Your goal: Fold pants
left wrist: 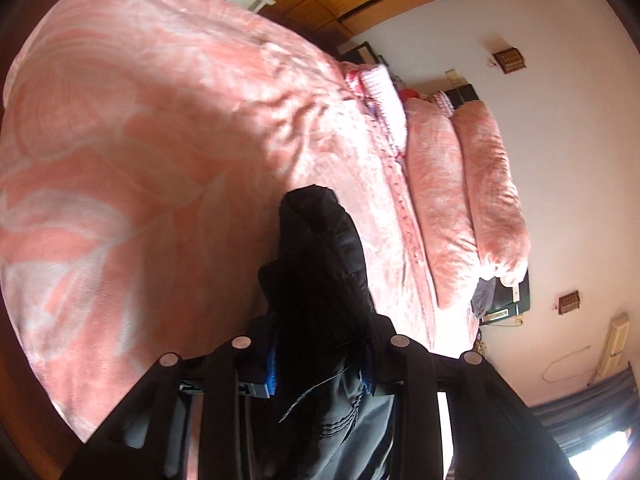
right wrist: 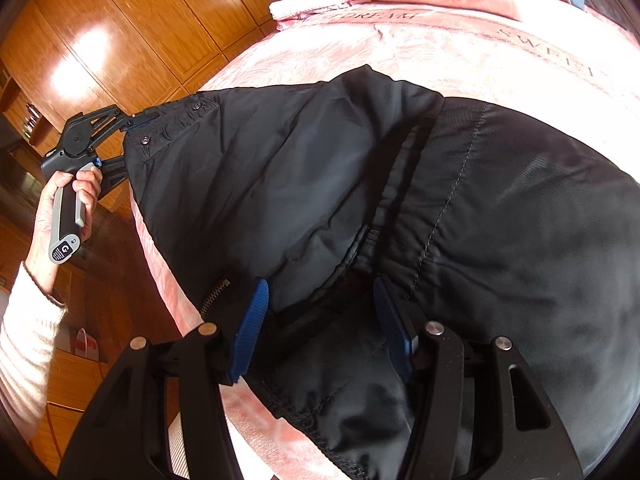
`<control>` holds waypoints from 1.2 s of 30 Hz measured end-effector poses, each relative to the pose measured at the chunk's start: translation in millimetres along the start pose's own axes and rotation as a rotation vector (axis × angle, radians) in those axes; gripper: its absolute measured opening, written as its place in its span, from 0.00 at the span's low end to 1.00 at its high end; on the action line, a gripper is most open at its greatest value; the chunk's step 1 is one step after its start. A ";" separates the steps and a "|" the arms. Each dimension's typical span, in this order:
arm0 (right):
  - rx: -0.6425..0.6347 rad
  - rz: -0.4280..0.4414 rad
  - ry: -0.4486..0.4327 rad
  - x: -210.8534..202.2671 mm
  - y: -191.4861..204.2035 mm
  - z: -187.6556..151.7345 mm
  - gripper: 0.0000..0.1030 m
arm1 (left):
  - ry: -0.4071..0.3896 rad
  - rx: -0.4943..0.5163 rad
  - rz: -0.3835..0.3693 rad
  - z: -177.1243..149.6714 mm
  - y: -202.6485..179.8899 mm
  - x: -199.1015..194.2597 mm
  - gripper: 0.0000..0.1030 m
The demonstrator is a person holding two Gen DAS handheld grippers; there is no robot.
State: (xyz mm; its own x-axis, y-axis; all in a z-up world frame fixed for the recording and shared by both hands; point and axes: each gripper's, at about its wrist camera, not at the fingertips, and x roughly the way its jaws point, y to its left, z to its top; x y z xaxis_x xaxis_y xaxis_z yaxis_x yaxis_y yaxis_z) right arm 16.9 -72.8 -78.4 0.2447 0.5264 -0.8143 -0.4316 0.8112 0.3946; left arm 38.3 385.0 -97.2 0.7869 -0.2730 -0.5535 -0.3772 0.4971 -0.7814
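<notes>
Black pants (right wrist: 460, 208) lie spread over the pink bed, waistband with snap buttons at the left. My left gripper (left wrist: 320, 360) is shut on a bunched fold of the pants (left wrist: 320, 264) and lifts it; it also shows in the right wrist view (right wrist: 128, 132), clamped on the waistband corner and held by a hand. My right gripper (right wrist: 320, 312) is open, its blue pads (right wrist: 252, 332) either side of the dark fabric near the zipper (right wrist: 216, 288), not closed on it.
A pink floral blanket (left wrist: 160, 140) covers the bed. Folded pink bedding (left wrist: 460, 200) and a white-pink towel (right wrist: 308, 4) lie near the head. Wooden wardrobes (right wrist: 120, 32) stand beside the bed. A white wall (left wrist: 560, 120) is beyond.
</notes>
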 end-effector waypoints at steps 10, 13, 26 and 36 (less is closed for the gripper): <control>0.084 0.050 -0.060 -29.9 -15.1 -4.3 0.50 | 0.056 0.385 -0.147 -56.2 -120.3 -11.5 0.28; 0.107 0.045 -0.090 -43.6 -21.3 -6.8 0.52 | 0.116 0.518 -0.168 -87.2 -146.9 -10.7 0.28; 0.264 -0.003 -0.177 -92.2 -72.9 -23.2 0.52 | 0.456 1.002 -0.096 -244.0 -190.9 27.7 0.29; 0.296 -0.024 -0.163 -95.5 -91.0 -35.3 0.62 | 0.636 0.905 -0.128 -272.8 -194.1 36.1 0.85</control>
State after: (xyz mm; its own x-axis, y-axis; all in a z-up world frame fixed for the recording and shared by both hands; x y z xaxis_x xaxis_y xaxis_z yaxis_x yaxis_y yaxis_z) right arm 2.2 -205.9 -51.6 0.3977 0.5210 -0.7552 -0.1587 0.8498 0.5026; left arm 6.6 54.0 -44.2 0.3027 -0.6085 -0.7336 0.3878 0.7817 -0.4884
